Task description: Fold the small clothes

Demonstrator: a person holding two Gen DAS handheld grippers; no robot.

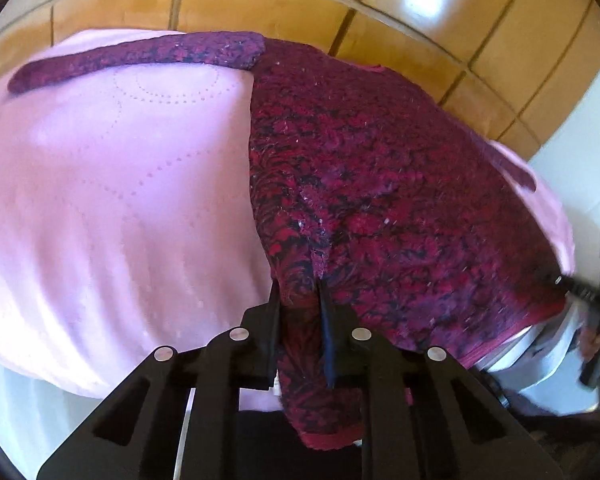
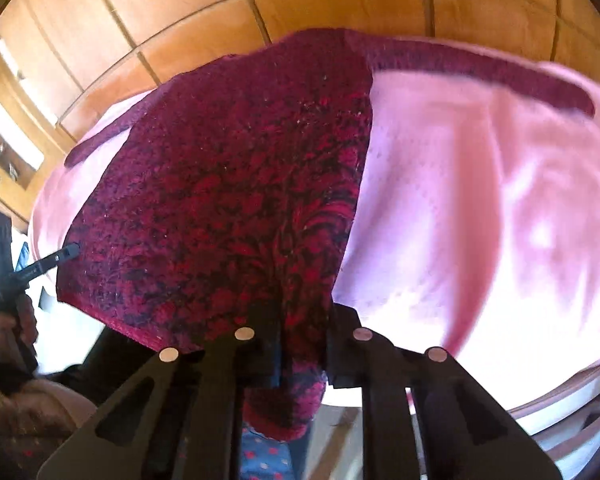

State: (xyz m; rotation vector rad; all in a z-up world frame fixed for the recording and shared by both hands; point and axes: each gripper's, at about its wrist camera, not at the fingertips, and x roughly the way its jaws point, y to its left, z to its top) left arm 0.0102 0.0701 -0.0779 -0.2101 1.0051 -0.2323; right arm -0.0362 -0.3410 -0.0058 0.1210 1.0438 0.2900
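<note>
Holding red knit sweater [image 1: 380, 184] by hem at 6 o'clock, spread on pink blanket [image 1: 112, 200]; left gripper [image 1: 298, 300], right gripper [image 2: 304, 320] both pinching hem; uneven pull could bunch sleeve [image 1: 140, 58]

No legible txt; gripper marking maybe, too blurry.

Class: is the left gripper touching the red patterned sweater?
Touching. In the left wrist view, the left gripper has its fingers closed on a bunched hem of the red patterned sweater.
</note>
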